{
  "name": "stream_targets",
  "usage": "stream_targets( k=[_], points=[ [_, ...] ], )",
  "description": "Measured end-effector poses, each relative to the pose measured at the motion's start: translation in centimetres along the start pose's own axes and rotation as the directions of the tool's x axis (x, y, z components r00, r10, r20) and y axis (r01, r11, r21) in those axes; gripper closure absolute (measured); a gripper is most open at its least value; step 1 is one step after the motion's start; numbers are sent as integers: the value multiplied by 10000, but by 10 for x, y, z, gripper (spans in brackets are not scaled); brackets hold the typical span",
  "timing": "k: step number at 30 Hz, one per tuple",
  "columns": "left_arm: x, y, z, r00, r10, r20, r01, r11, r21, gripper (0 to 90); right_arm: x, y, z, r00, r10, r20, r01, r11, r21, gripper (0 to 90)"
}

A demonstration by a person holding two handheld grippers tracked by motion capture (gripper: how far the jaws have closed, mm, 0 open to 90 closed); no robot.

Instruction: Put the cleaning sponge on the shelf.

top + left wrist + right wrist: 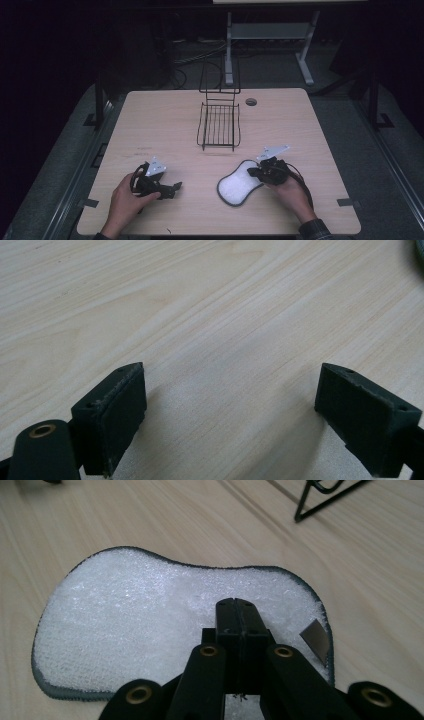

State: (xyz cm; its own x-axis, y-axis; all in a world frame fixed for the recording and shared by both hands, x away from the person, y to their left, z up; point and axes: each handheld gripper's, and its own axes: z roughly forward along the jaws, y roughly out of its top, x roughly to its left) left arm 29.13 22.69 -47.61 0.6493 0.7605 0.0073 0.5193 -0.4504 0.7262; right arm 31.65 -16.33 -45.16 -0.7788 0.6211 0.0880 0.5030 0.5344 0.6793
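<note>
While the left hand (125, 200) rests on the near-left part of the light wooden table (150, 125), its left gripper (172, 190) lies low over the bare wood, pointing towards the table's middle. Seen in the left gripper view, the left gripper (230, 405) has its two black jaws set wide apart, with nothing but wood grain between them; a dark curved edge shows at the upper right corner of that view, too little of it to identify.

At near right, the right hand (290, 192) holds the right gripper (252, 172) over the right end of a white microfibre pad (237, 187) with a dark grey bound edge, which lies flat on the table. In the right gripper view, the right gripper (236, 611) has its jaws pressed together, their tips resting on or just above the white microfibre pad (140, 615); whether any pile is pinched between them cannot be told. A small grey fabric tag (316, 639) sits at the pad's edge, just beside the jaws.

Beyond the pad, near the table's centre, stands a black wire rack (219, 125) with an upright back frame; one foot of the black wire rack (320, 502) appears in the right gripper view. A round cable hole (251, 102) lies near the far edge.
</note>
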Motion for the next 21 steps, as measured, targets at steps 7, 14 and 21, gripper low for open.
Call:
stream_targets(
  k=[7, 14, 21],
  points=[
    [0, 0, 0, 10000, -7, 1, 7, 10000, -7, 124, -3, -13, -13, 9994, 236, 233, -237, 9997, 35, 897],
    [0, 0, 0, 10000, -17, 1, 17, 10000, -15, 124, -7, -32, -32, 9964, 637, 566, -640, 9979, 26, 897],
    [0, 0, 0, 10000, -12, 1, 12, 10000, -9, 124, -2, -39, -47, 9956, 815, 456, -798, 9961, -388, 896]
  ],
)
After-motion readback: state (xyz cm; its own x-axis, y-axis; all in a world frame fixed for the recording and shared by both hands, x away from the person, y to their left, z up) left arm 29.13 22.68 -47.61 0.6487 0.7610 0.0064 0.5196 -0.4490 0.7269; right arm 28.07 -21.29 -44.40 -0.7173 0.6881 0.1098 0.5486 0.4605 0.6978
